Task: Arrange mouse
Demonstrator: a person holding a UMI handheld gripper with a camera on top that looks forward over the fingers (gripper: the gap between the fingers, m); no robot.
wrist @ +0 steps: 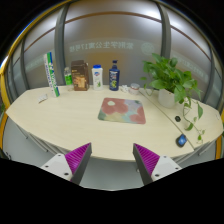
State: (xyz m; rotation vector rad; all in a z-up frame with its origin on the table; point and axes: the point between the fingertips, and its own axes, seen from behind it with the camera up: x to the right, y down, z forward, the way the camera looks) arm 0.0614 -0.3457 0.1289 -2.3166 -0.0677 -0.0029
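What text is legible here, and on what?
None can be read out.
Glass partition: a line of pale lettering, too small to read.
Tall green-and-white box: vertical print, blurred.
Brown carton: label unreadable.
White bottle and dark bottle: labels too small.
Patterned mouse pad and mouse: no text visible.
Tool: open over the table, no markings.

You cannot read the label on the box or the bottles at your eleven o'clock. The mouse at three o'clock, by the counter edge, is too small to tell its facing.
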